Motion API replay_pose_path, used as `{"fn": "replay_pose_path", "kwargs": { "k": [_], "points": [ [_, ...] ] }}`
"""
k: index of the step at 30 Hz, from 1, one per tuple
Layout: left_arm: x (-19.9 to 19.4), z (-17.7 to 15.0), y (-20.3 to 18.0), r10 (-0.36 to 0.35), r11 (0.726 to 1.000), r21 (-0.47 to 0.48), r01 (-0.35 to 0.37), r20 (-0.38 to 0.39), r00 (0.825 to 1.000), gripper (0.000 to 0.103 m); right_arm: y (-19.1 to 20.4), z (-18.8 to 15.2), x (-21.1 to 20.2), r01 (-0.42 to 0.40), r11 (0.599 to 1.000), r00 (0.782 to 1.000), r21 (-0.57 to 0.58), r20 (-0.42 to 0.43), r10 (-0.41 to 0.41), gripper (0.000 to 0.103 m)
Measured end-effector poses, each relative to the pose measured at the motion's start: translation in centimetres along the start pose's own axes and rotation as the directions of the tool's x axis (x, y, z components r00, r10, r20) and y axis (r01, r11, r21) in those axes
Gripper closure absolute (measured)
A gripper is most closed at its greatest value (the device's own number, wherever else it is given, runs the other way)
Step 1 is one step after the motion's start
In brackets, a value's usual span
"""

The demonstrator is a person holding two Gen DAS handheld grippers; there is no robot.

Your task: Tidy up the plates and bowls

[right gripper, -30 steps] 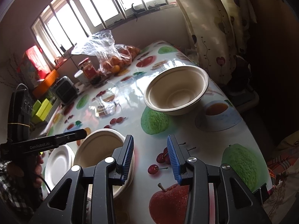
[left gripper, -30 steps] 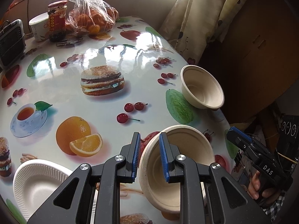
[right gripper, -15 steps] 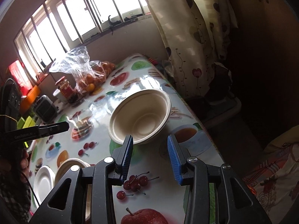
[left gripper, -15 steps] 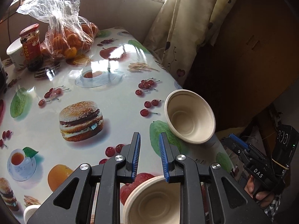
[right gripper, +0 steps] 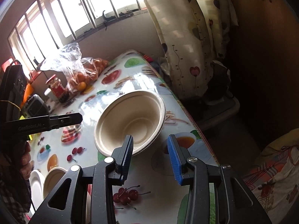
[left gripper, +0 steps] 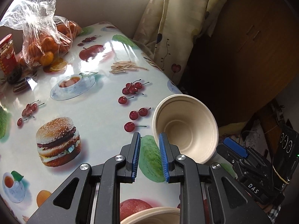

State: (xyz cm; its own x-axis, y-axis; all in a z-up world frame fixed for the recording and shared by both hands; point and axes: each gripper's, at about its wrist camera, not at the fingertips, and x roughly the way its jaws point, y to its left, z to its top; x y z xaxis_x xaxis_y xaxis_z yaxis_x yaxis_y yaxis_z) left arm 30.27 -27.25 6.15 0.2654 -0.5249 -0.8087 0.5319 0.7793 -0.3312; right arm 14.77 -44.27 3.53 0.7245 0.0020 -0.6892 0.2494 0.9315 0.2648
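Observation:
A beige paper bowl [left gripper: 185,130] [right gripper: 130,125] sits close to the table's right edge. My right gripper [right gripper: 151,155] is open at the bowl's near rim, its left finger over the inside of the bowl and its right finger outside it. No pad presses on the rim. Just left of that bowl, my left gripper [left gripper: 149,156] hangs over the tablecloth, open by a narrow gap with nothing between its pads. A second beige bowl [left gripper: 149,216] [right gripper: 53,179] lies nearer, beside a white plate [right gripper: 36,183]. Each gripper shows in the other's view: the right gripper [left gripper: 235,149], the left gripper [right gripper: 65,120].
A plastic bag of oranges [left gripper: 44,43], a red-lidded jar [left gripper: 7,56] and a white cup [right gripper: 49,93] stand at the table's far end. A curtain [left gripper: 168,28] and a dark wooden cabinet [left gripper: 252,46] border the right edge. A person's hand [right gripper: 25,158] grips the left tool.
My left gripper has moved off the near bowl toward the far bowl, and the near bowl has slid to the view's bottom edge. My right gripper has closed in on the far bowl's rim.

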Motion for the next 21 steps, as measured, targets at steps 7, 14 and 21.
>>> {"fn": "replay_pose_path", "kwargs": {
  "k": [7,14,21],
  "points": [
    [1.2,0.2,-0.5,-0.013,1.0,0.009,0.013,-0.028,1.0,0.081,0.0,0.4,0.7,0.009,1.0,1.0,-0.004,-0.004,-0.009,0.066],
    [2.1,0.2,-0.8,-0.025,1.0,0.008,0.026,-0.044,0.999,0.085,-0.2,0.6,1.1,0.016,1.0,1.0,-0.004,-0.011,-0.016,0.073],
    [2.4,0.4,-0.9,-0.026,1.0,0.004,0.026,-0.038,0.999,0.096,-0.3,0.5,1.3,0.01,1.0,1.0,-0.003,-0.017,-0.01,0.08]
  ]
}}
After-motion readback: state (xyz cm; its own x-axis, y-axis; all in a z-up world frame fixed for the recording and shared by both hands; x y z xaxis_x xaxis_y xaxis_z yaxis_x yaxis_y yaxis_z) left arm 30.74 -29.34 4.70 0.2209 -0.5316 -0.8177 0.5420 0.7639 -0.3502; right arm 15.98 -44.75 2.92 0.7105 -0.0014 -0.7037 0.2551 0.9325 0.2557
